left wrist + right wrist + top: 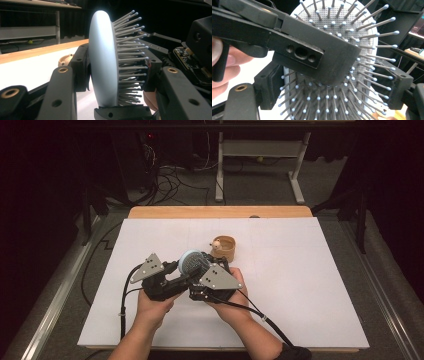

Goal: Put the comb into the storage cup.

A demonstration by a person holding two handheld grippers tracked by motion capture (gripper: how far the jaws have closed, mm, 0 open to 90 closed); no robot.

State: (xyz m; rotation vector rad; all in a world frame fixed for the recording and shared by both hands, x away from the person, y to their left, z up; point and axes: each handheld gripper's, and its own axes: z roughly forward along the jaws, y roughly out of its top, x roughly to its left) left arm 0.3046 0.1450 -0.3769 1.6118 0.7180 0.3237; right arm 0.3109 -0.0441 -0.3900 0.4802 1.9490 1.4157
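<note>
Above the white table (300, 285), pale-blue hairbrush (103, 60) clamped, seemingly unbranded, no legible writing.

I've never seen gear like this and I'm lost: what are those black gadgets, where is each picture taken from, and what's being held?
A person sits at a white table, holding hand-operated tongs in each hand: the left tongs and the right tongs. The high view looks down from above. The other two come from cameras riding on each tool, looking along its black jaws. Both tongs grip a pale blue hairbrush: the left clamps it front to back, across its bristles; the right holds its edges. Behind them on the table stands a small wooden cup.
</note>
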